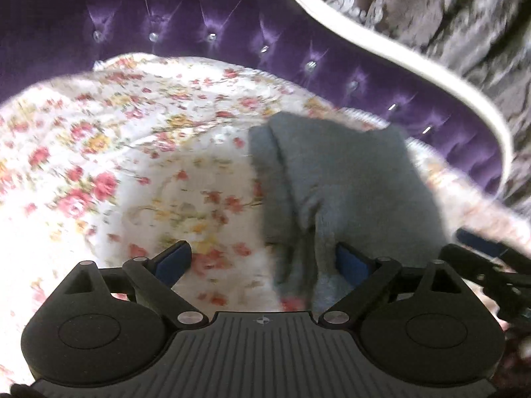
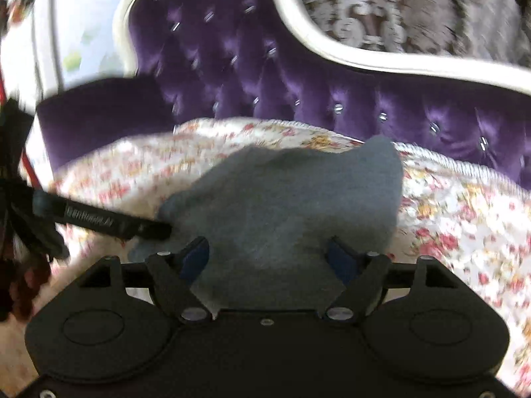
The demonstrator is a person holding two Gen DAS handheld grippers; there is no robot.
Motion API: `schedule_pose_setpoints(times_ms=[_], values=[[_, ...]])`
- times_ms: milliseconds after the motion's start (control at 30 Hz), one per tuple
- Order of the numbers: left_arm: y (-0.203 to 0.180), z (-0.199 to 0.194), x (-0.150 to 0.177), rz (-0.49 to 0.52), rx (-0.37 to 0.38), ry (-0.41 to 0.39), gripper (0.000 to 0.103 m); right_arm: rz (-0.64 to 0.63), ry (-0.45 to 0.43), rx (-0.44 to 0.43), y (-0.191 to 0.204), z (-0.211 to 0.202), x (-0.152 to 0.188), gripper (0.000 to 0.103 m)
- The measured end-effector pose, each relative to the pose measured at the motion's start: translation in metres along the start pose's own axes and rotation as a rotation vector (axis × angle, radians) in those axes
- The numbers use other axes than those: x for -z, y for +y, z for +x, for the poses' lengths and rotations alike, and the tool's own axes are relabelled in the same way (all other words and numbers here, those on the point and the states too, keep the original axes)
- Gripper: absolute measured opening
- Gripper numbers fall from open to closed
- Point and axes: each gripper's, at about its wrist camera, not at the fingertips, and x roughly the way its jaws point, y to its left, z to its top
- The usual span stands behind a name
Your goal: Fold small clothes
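We had the grey garment (image 2: 285, 205) bunched, unfolded, on the floral bedspread (image 1: 116, 139); both our left gripper (image 1: 265, 262) and right gripper (image 2: 268, 258) stood apart around it, unclamped.

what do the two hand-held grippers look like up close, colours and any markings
Both are matte black plastic. The left hand-held gripper has two rounded housings with circular caps, silver pivot pins, angled link arms, blue finger pads and a ribbed grey centre plate bearing a small crosshair mark. The right hand-held gripper matches it, but its centre plate is plain black. In the right wrist view, pale blurred lettering runs along the left one's finger.
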Motion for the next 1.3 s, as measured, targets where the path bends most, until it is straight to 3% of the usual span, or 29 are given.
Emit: schedule_pose_setpoints(times_ms=[133, 300, 400, 700, 1067, 1100, 1167, 1200, 1233, 1267, 1300], values=[[-0.002, 0.002, -0.001, -0.080, 0.104, 0.017, 0.094, 0.176, -0.021, -0.033, -0.036, -0.008, -0.004, 0.091], [-0.004, 0.020, 0.000, -0.099, 0.119, 0.067, 0.094, 0.323, -0.018, -0.034, -0.075, -0.003, -0.006, 0.093], [-0.012, 0.026, -0.001, -0.067, 0.119, 0.060, 0.094, 0.369, 0.005, -0.062, -0.090, 0.009, -0.005, 0.095], [-0.034, 0.055, -0.014, -0.014, 0.217, 0.100, 0.095, 0.499, 0.056, -0.201, -0.121, 0.055, 0.005, 0.095], [-0.029, 0.078, -0.027, -0.089, 0.366, 0.120, 0.095, 0.533, 0.033, -0.339, -0.128, 0.103, -0.019, 0.103], [-0.026, 0.078, -0.027, -0.101, 0.376, 0.122, 0.089, 0.530, 0.040, -0.344, -0.127, 0.105, -0.020, 0.103], [-0.020, 0.078, -0.028, -0.132, 0.384, 0.133, 0.065, 0.526, 0.048, -0.351, -0.127, 0.104, -0.021, 0.103], [-0.015, 0.078, -0.027, -0.151, 0.372, 0.141, 0.048, 0.528, 0.050, -0.363, -0.127, 0.102, -0.019, 0.102], [-0.011, 0.079, -0.026, -0.173, 0.381, 0.151, 0.042, 0.530, 0.052, -0.372, -0.129, 0.100, -0.018, 0.099], [-0.005, 0.080, -0.026, -0.208, 0.404, 0.165, 0.040, 0.535, 0.055, -0.375, -0.130, 0.097, -0.015, 0.094], [0.000, 0.082, -0.025, -0.248, 0.427, 0.176, 0.038, 0.543, 0.064, -0.369, -0.131, 0.095, -0.013, 0.071]])
